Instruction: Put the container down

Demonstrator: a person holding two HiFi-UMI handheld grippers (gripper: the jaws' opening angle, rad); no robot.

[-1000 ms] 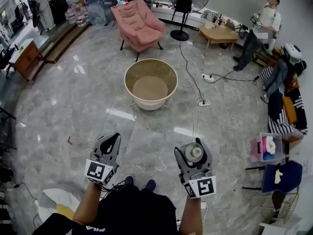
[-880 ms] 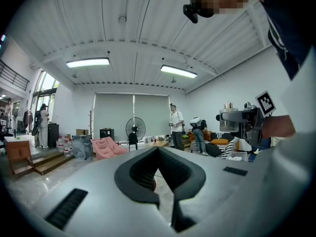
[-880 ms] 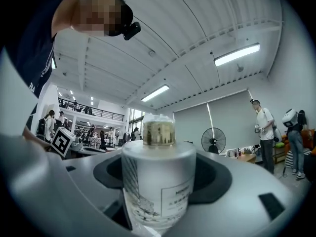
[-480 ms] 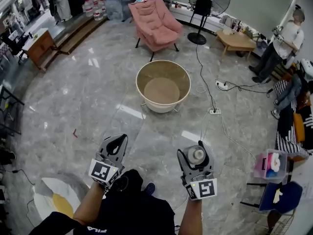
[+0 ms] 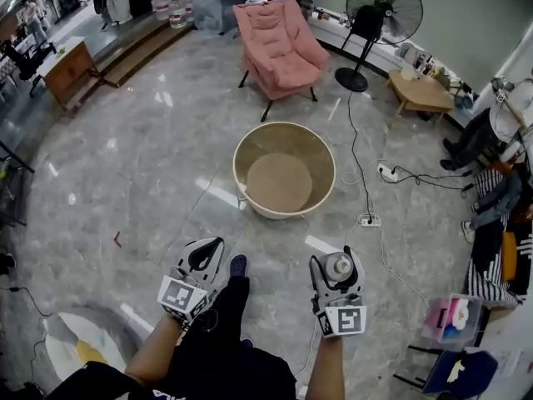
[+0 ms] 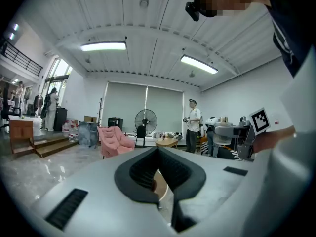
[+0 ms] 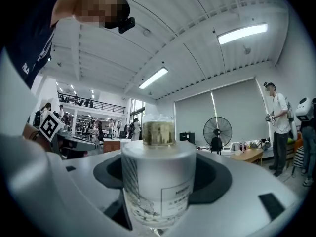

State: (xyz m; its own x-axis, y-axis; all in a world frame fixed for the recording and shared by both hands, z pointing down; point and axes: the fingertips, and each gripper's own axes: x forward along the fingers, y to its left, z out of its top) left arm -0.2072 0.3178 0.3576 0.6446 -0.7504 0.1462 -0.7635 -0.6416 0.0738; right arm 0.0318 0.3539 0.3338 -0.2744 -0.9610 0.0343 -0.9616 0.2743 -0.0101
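Indoors, container (image 7: 159, 181) (upright) in right gripper (image 5: 336, 262)

Pink armchair (image 5: 279, 44) and black fan (image 5: 385, 11) stand on glossy marble floor (image 5: 125, 165).

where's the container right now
The container is held in the right gripper, at the head view's lower right, above the marble floor and nearer the person than the round beige tub.

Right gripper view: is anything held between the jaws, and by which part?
Yes: the right gripper grips a frosted cylindrical container by the sides of its body, cap end clear. The left gripper is shut, empty.
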